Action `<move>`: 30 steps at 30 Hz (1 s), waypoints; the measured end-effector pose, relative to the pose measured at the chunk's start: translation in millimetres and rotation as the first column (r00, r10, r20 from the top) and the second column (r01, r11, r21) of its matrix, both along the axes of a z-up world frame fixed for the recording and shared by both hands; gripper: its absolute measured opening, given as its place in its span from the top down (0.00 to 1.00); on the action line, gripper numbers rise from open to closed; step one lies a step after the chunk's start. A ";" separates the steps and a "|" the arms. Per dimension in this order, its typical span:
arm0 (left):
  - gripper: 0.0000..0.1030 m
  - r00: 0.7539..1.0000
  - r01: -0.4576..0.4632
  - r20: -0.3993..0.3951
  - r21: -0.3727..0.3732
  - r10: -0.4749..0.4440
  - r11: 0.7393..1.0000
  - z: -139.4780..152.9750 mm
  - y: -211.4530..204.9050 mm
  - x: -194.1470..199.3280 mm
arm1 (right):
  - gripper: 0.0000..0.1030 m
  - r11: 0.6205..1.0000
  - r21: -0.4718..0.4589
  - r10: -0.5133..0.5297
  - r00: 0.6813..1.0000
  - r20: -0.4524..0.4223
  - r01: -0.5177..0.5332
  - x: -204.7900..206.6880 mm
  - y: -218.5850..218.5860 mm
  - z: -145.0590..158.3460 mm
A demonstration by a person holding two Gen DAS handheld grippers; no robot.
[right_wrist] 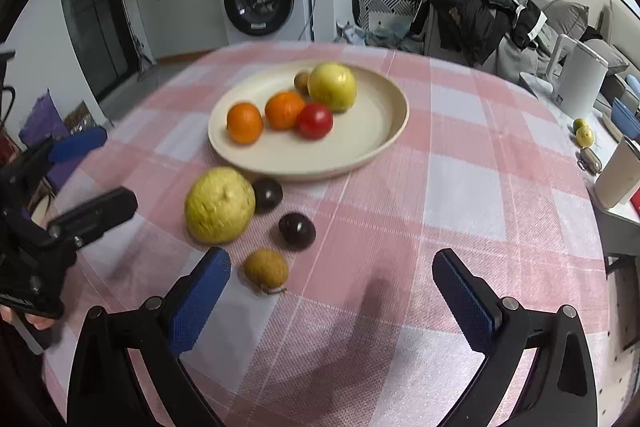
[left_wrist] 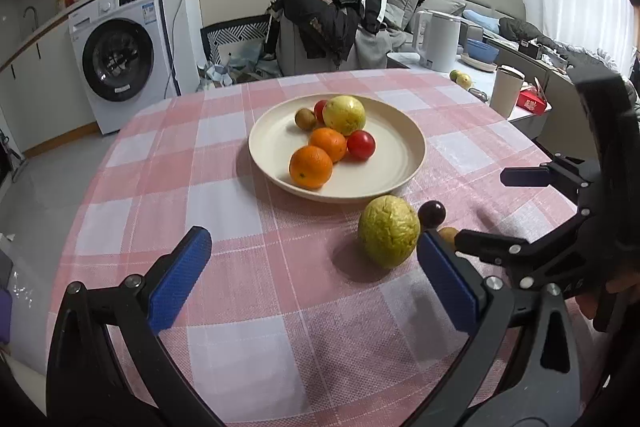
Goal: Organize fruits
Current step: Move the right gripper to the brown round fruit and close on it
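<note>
On the pink checked tablecloth, four fruits lie short of the plate. Both my grippers gape empty; the kiwi sits just beyond my right gripper, toward its left finger.

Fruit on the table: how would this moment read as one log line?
left gripper: open, empty | right gripper: open, empty | plate: six fruits | checked cloth: yellow-green fruit, two dark fruits, small brown fruit
</note>
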State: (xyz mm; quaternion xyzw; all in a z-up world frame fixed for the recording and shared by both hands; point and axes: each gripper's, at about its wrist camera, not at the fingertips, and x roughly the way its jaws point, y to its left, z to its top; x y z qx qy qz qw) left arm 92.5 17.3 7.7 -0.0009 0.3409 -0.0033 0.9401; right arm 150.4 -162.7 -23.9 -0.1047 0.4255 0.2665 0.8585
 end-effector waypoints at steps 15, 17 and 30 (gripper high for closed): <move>0.00 0.999 -0.021 -0.037 -0.001 0.021 1.000 -11.8 9.2 13.3 | 0.00 0.995 -0.097 0.025 1.000 -0.002 -0.025 -6.7 21.5 -21.5; 0.00 0.999 -0.022 -0.042 0.000 0.022 1.000 -13.3 9.7 14.5 | 0.00 0.992 -0.127 0.025 1.000 0.017 -0.023 -9.1 24.8 -23.6; 0.00 0.998 -0.016 -0.062 0.008 0.017 1.000 -21.2 8.4 18.3 | 0.00 0.997 -0.076 0.008 0.999 -0.048 -0.012 -5.4 20.7 -30.0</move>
